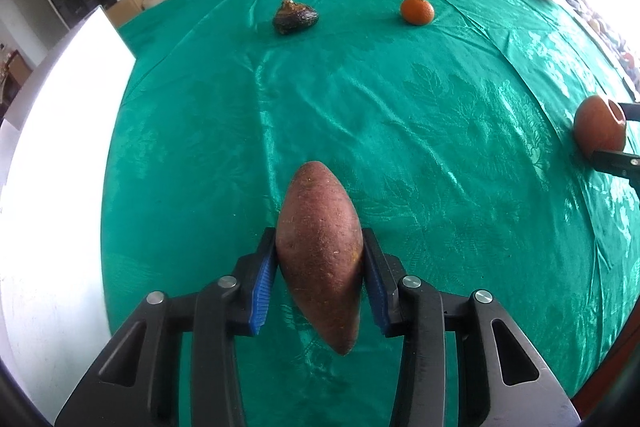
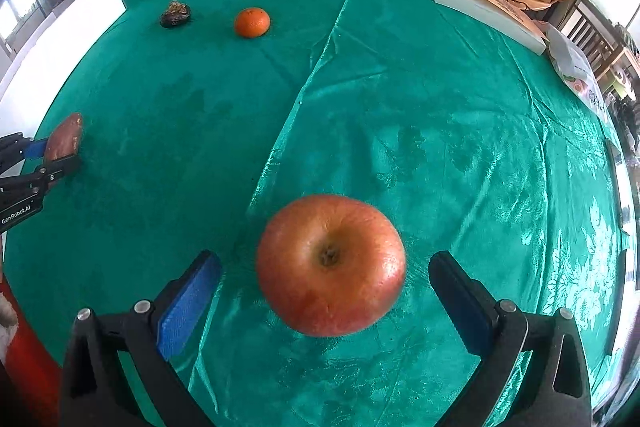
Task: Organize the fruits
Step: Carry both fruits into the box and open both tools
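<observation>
The left tool is clamped on the sweet potato, long axis pointing forward. The right tool stands apart around the apple, pads not touching it. The orange and a dark fruit lie far ahead on the table; no container shows

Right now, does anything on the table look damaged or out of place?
Yes. The dark lump left of the orange looks shrivelled and blackened, like spoiled fruit. Also, the left tool grips a sweet potato, which isn't a fruit.
</observation>
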